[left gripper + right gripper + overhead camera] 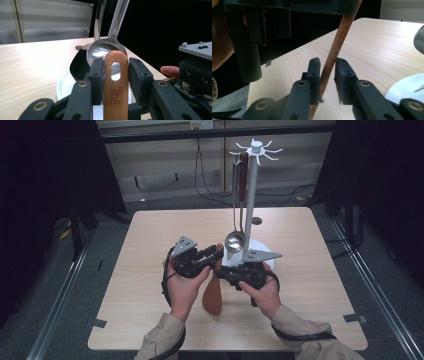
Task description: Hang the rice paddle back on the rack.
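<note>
A brown wooden spatula hangs between my two grippers above the table's near half, blade down toward the person. My left gripper is shut on the top end of its handle, pads pressing both edges just by the slotted hole. My right gripper reaches in from the right, lower on the shaft. The shaft crosses its jaws at a slant and touches both pads. A steel ladle hangs from the white rack just behind, its bowl close behind the handle.
The rack's round white base sits on the light wooden table, right behind the grippers. A red-handled utensil hangs beside the ladle. The left gripper's body looms close above the right one's jaws.
</note>
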A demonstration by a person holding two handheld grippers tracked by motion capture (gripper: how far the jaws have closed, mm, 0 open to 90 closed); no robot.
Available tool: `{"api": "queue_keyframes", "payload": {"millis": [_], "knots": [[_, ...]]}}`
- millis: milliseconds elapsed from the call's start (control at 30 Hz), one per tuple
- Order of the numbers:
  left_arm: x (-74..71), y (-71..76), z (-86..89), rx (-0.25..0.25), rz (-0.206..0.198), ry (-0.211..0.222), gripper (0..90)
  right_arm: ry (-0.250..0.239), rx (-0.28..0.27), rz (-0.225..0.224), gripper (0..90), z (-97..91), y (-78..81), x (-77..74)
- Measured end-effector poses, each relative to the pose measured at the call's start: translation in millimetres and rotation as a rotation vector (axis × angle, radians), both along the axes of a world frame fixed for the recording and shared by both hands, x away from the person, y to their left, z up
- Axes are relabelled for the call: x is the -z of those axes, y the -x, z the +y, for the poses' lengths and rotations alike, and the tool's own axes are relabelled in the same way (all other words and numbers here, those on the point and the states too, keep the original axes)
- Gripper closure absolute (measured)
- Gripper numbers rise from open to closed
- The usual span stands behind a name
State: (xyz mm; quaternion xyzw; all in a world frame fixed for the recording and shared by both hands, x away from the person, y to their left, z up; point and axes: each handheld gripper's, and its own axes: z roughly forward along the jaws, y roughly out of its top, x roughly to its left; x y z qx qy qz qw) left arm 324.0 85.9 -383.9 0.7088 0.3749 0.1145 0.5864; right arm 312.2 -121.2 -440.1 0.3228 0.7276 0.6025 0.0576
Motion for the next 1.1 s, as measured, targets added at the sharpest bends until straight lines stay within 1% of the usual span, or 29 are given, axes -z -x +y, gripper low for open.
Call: {"api": "queue_keyframes", "payload": {"millis": [33, 100, 133, 167, 200, 233, 267, 333, 367, 400, 433, 467, 500, 533, 567, 600, 633, 700, 733, 767, 800, 833, 867, 900, 933, 967, 1067, 1100], "knots": [[-0.2, 0.2, -0.9, -0.006, 0.003, -0.004, 65.9, -0.005, 0.004, 0.01, 76.6, 0.0, 0.1, -0.3], [-0.3, 0.3, -1.2, -0.008, 0.002, -0.003, 65.8, -0.006, 0.008, 0.012, 77.2, -0.1, 0.0, -0.2], [-0.5, 0.2, -0.6, -0.011, 0.001, -0.002, 65.9, -0.011, 0.022, 0.022, 79.1, -0.7, 0.2, -0.1], [-0.2, -0.2, -0.5, -0.01, 0.003, 0.007, 65.9, -0.015, 0.028, 0.033, 80.8, -1.2, 0.0, 0.3], [-0.2, -0.2, -0.5, -0.01, 0.003, 0.007, 65.9, -0.015, 0.028, 0.033, 80.8, -1.2, 0.0, 0.3], [-0.4, 0.1, -0.3, -0.013, -0.003, 0.017, 65.9, -0.015, 0.048, 0.05, 83.5, -3.1, -0.3, 0.8], [-0.6, 0.2, -0.2, -0.012, -0.001, 0.014, 65.8, -0.022, 0.057, 0.056, 83.5, -4.6, -0.8, 1.1], [-0.3, 0.0, -0.2, -0.005, -0.006, 0.018, 65.6, -0.019, 0.054, 0.062, 83.9, -5.2, -0.2, -0.3], [-1.0, -0.1, 0.2, -0.006, -0.014, 0.007, 65.4, -0.017, 0.056, 0.068, 84.0, -4.9, -0.1, -1.5], [-1.0, -0.1, 0.2, -0.006, -0.014, 0.007, 65.0, -0.017, 0.056, 0.068, 84.0, -4.9, -0.1, -1.5], [-2.1, -0.4, 1.6, -0.005, -0.029, 0.005, 64.6, -0.027, 0.051, 0.076, 84.0, -6.0, -0.6, -4.5], [-2.1, -0.4, 1.6, -0.005, -0.029, 0.005, 64.3, -0.027, 0.051, 0.076, 84.0, -6.0, -0.6, -4.5], [-2.8, -0.8, 2.7, 0.009, -0.032, 0.008, 63.6, -0.019, 0.044, 0.073, 84.0, -7.6, -1.2, -7.3], [-2.8, -0.7, 3.0, 0.005, -0.033, 0.001, 62.1, -0.021, 0.046, 0.071, 84.0, -8.9, -1.5, -8.1], [-2.4, -0.5, 3.2, -0.01, -0.039, -0.015, 58.5, -0.025, 0.046, 0.071, 84.0, -10.7, -1.8, -8.9], [-1.0, -1.0, 4.1, -0.008, -0.046, -0.015, 55.5, -0.027, 0.047, 0.069, 84.0, -12.7, -2.2, -9.8], [0.0, -0.8, 5.5, -0.011, -0.037, -0.021, 54.7, -0.026, 0.053, 0.067, 84.0, -15.2, -2.4, -10.6], [3.8, -1.2, 7.4, -0.015, -0.039, -0.019, 49.6, -0.028, 0.065, 0.064, 84.0, -21.0, -3.5, -11.2], [5.6, -1.0, 8.7, -0.022, -0.03, -0.027, 48.4, -0.029, 0.067, 0.064, 84.0, -24.3, -4.0, -11.3], [8.0, -2.1, 10.7, -0.019, -0.034, -0.036, 46.6, -0.031, 0.065, 0.065, 84.0, -27.3, -4.4, -11.6], [8.0, -2.1, 10.7, -0.019, -0.034, -0.036, 44.1, -0.031, 0.065, 0.065, 84.0, -27.3, -4.4, -11.6], [12.2, -3.4, 12.8, -0.033, -0.029, -0.052, 41.1, -0.032, 0.065, 0.061, 84.0, -32.3, -4.3, -12.9], [12.2, -3.4, 12.8, -0.033, -0.029, -0.052, 38.2, -0.032, 0.065, 0.061, 84.0, -32.3, -4.3, -12.9], [15.5, -4.4, 14.6, -0.042, -0.025, -0.063, 37.1, -0.037, 0.061, 0.057, 84.0, -36.2, -4.3, -14.7], [17.3, -4.2, 13.8, -0.052, -0.015, -0.055, 36.3, -0.037, 0.061, 0.051, 84.0, -38.0, -4.2, -15.7], [19.1, -5.1, 14.0, -0.051, -0.02, -0.06, 35.0, -0.037, 0.056, 0.046, 84.0, -39.6, -4.4, -16.6], [23.5, -6.5, 14.3, -0.065, -0.011, -0.074, 31.7, -0.038, 0.058, 0.042, 84.0, -43.5, -4.5, -17.9], [25.1, -7.5, 15.1, -0.06, -0.008, -0.079, 30.8, -0.038, 0.057, 0.038, 84.0, -44.6, -4.7, -17.9]]}}
